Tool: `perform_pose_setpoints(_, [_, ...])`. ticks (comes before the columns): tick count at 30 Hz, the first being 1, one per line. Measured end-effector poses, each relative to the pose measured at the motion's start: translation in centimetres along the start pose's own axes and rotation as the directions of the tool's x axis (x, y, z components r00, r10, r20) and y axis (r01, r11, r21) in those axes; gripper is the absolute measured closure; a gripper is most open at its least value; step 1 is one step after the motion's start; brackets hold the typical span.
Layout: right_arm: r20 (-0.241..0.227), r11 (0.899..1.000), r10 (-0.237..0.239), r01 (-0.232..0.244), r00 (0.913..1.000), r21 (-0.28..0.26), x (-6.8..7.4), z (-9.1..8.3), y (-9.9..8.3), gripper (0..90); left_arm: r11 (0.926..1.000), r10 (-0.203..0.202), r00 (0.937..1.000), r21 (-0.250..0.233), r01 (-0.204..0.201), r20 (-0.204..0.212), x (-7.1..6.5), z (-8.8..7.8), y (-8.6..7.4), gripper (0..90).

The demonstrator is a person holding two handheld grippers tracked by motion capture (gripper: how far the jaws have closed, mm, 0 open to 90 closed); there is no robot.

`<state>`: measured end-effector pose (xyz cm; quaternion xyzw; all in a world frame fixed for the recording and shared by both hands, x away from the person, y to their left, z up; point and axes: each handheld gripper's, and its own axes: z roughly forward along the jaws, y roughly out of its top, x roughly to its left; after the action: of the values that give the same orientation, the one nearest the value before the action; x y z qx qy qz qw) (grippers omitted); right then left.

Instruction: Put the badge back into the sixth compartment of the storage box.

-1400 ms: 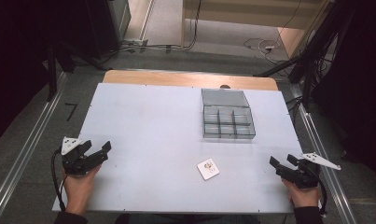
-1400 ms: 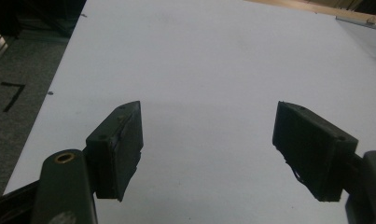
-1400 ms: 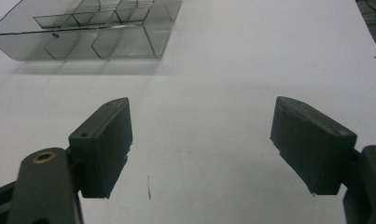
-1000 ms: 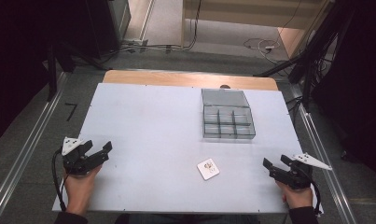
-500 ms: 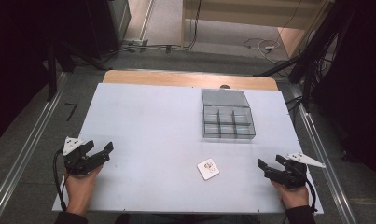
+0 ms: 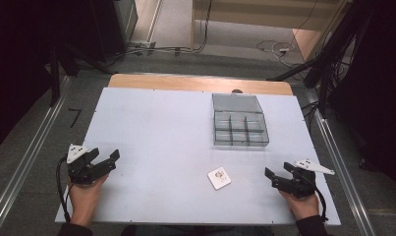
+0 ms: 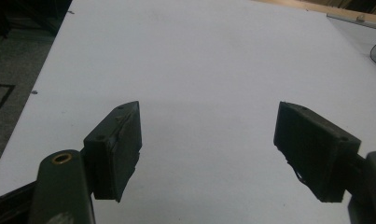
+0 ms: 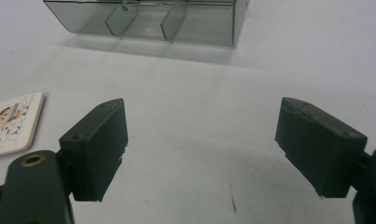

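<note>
A person sits at the near edge of a white table (image 6: 151,123) and holds one gripper in each hand. The right gripper (image 6: 276,176) is low over the table near the front right corner, and its jaws have just been opening; now they stand wide apart with nothing between them, only bare table surface. Just to its left, a little apart from the jaws, a small white card (image 6: 219,178) with a coloured drawing lies flat on the table. In the right gripper view the card (image 8: 12,122) shows at the left side, beside the left jaw and not touching it. Further back on the table stands a grey transparent box (image 6: 240,127) with several compartments, its lid open toward the far side. The left gripper (image 6: 109,160) is well apart, near the front left corner, and its jaws are also spread wide with nothing in them.
</note>
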<state>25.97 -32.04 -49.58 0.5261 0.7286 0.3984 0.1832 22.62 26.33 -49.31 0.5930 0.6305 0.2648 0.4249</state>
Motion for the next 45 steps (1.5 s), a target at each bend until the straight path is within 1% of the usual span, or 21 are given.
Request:
perform_pose_setpoints(2, [0.000, 1.000, -0.002, 0.002, 1.0000, 0.001, 0.1, 0.0, 0.0, 15.2, 1.0000, 0.000, 1.0000, 0.000, 0.000, 0.000, 0.0, 0.0, 0.0, 23.5])
perform_pose_setpoints(7, [-0.011, 1.000, -0.027, 0.027, 0.9996, -0.001, 1.0, 0.4, 0.1, 15.2, 1.0000, 0.000, 1.0000, 0.000, 0.000, 0.000, 0.0, 0.0, 0.0, 23.5])
perform_pose_setpoints(9, [-0.022, 0.999, -0.040, 0.040, 0.9990, 0.007, 1.5, 0.7, 0.1, 15.3, 1.0000, 0.000, 1.0000, 0.000, 0.000, 0.000, 0.0, 0.0, 0.0, 23.5])
perform_pose_setpoints(13, [-0.027, 0.999, -0.047, 0.048, 0.9985, 0.012, 1.9, 0.9, 0.1, 15.3, 1.0000, 0.005, 1.0000, 0.003, -0.005, -0.001, -0.1, 0.0, 0.0, 23.5])
perform_pose_setpoints(18, [-0.036, 0.998, -0.067, 0.068, 0.9971, 0.018, 2.6, 1.3, 0.1, 15.3, 1.0000, 0.005, 1.0000, 0.008, -0.005, -0.002, -0.1, 0.1, 0.0, 23.5])
perform_pose_setpoints(23, [-0.049, 0.997, -0.067, 0.068, 0.9966, 0.027, 2.9, 1.6, 0.0, 15.3, 1.0000, 0.005, 1.0000, 0.008, -0.005, -0.002, -0.1, 0.1, 0.0, 23.5])
perform_pose_setpoints(25, [-0.062, 0.998, -0.063, 0.065, 0.9961, 0.025, 3.0, 1.8, -0.1, 15.3, 1.0000, 0.005, 1.0000, 0.007, -0.005, -0.002, -0.1, 0.1, 0.0, 23.5])
perform_pose_setpoints(32, [-0.073, 0.997, -0.071, 0.073, 0.9948, 0.019, 3.7, 2.1, -0.3, 15.3, 1.0000, 0.006, 1.0000, 0.007, -0.006, -0.001, -0.2, 0.1, 0.0, 23.5])
perform_pose_setpoints(35, [-0.071, 0.997, -0.072, 0.073, 0.9949, 0.017, 4.5, 2.2, -0.4, 15.3, 1.0000, 0.006, 1.0000, 0.007, -0.006, -0.001, -0.1, 0.1, 0.0, 23.5])
perform_pose_setpoints(38, [-0.074, 0.997, -0.066, 0.068, 0.9951, 0.021, 4.8, 2.3, -0.5, 15.3, 1.0000, 0.005, 1.0000, 0.006, -0.005, 0.000, -0.2, 0.1, 0.0, 23.5])
perform_pose_setpoints(40, [-0.070, 0.997, -0.076, 0.078, 0.9946, 0.019, 5.2, 2.4, -0.6, 15.3, 1.0000, 0.005, 1.0000, 0.006, -0.005, 0.000, -0.2, 0.1, 0.0, 23.5])
perform_pose_setpoints(43, [-0.061, 0.996, -0.085, 0.085, 0.9945, -0.001, 5.8, 2.3, -0.7, 15.3, 1.0000, 0.004, 1.0000, 0.005, -0.004, 0.000, -0.1, 0.0, 0.0, 23.5])
perform_pose_setpoints(45, [-0.067, 0.996, -0.091, 0.092, 0.9936, -0.001, 6.3, 2.4, -0.8, 15.3, 1.0000, 0.005, 1.0000, 0.005, -0.005, 0.001, -0.1, 0.0, 0.0, 23.5])
